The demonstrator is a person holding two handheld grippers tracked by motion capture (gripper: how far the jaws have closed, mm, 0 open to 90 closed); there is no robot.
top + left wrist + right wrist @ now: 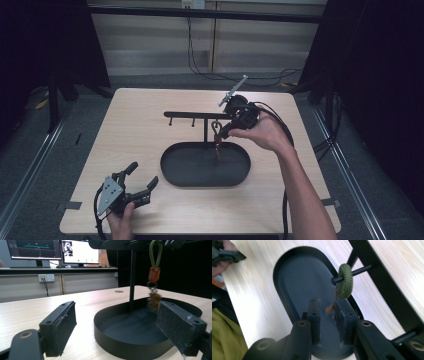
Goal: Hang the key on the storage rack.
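A keychain hangs by its green cord loop from a peg of the black T-shaped rack. Its orange tag and a blurred brown charm dangle over the black oval tray. My right gripper sits just right of the keychain, pointing down at the tray. Its jaws stand a narrow gap apart, just short of the loop, with the orange tag blurred beyond the gap. My left gripper rests wide open near the front left of the table, with nothing between its pads.
The rack's post rises from the far side of the tray. Two more pegs hang bare on the rack's left arm. Light wood table lies around the tray. Monitors stand on a desk beyond the table.
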